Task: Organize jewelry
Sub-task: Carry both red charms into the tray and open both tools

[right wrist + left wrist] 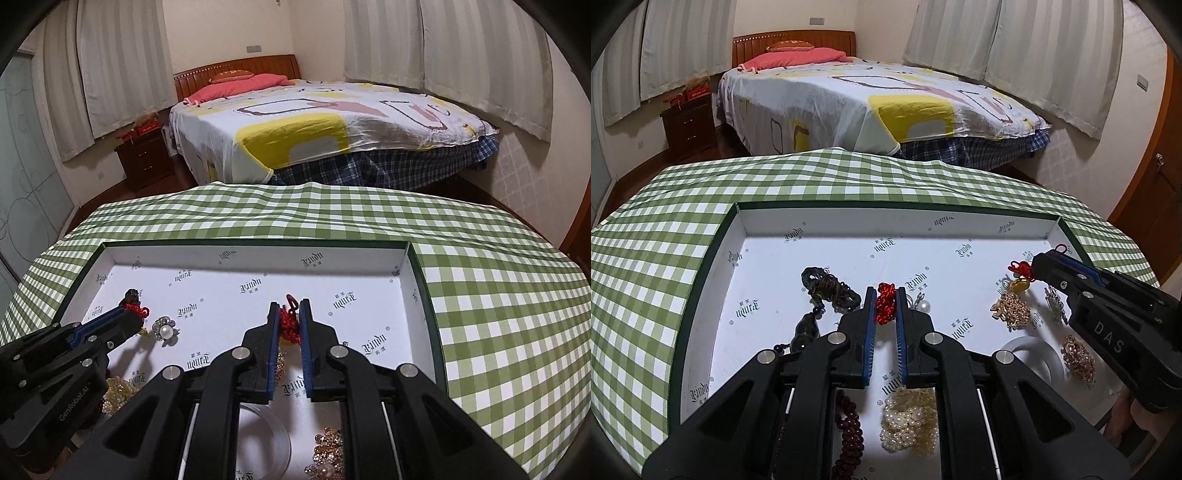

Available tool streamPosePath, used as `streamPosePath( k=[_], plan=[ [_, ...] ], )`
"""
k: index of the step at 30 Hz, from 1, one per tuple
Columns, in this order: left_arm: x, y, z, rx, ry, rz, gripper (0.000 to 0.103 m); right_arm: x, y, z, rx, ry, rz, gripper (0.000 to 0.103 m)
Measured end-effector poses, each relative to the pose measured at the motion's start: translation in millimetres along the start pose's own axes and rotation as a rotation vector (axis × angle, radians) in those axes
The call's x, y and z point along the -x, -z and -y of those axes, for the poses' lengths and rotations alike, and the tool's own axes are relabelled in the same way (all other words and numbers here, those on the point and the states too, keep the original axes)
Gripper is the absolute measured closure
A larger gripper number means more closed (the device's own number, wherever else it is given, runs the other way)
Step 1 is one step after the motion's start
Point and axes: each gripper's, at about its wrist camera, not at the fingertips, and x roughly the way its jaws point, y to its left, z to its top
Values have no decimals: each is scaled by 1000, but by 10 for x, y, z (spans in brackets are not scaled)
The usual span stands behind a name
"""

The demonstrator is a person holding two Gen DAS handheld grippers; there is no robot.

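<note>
A shallow white box with a dark green rim (pixel 738 236) (pixel 417 266) lies on the checked table and holds the jewelry. My left gripper (pixel 886 295) is shut on a red knotted cord (pixel 885 301) over the box's middle; it also shows in the right wrist view (pixel 129 312). My right gripper (pixel 289 314) is shut on another red knotted cord (pixel 288 325) with a yellow pendant (pixel 1019 285), at the box's right side (pixel 1039 260). A pearl brooch (pixel 165 330), dark cord with dark beads (pixel 827 290), white pearl strand (pixel 908 421) and gold brooches (pixel 1012 308) lie in the box.
A clear round dish (pixel 1034 356) (pixel 266 439) sits in the box near its front. Dark red beads (pixel 849 432) lie under my left gripper. The green checked tablecloth (pixel 498 314) surrounds the box. A bed (pixel 871 99) stands beyond the table.
</note>
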Motion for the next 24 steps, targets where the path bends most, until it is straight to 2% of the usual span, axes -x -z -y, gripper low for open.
streamPosePath(
  k=[6, 9, 11, 24],
  plan=[
    [-6, -4, 1, -1, -3, -1, 91, 6, -5, 8, -2, 0, 8, 87],
    [-19, -3, -3, 1, -4, -6, 89, 12, -4, 16, -2, 2, 13, 78],
    [-3, -8, -12, 6, -5, 1, 73, 16, -8, 16, 0, 3, 16, 73],
    [137, 22, -20, -5, -13, 38, 50, 49, -9, 23, -5, 8, 35, 57]
  ],
)
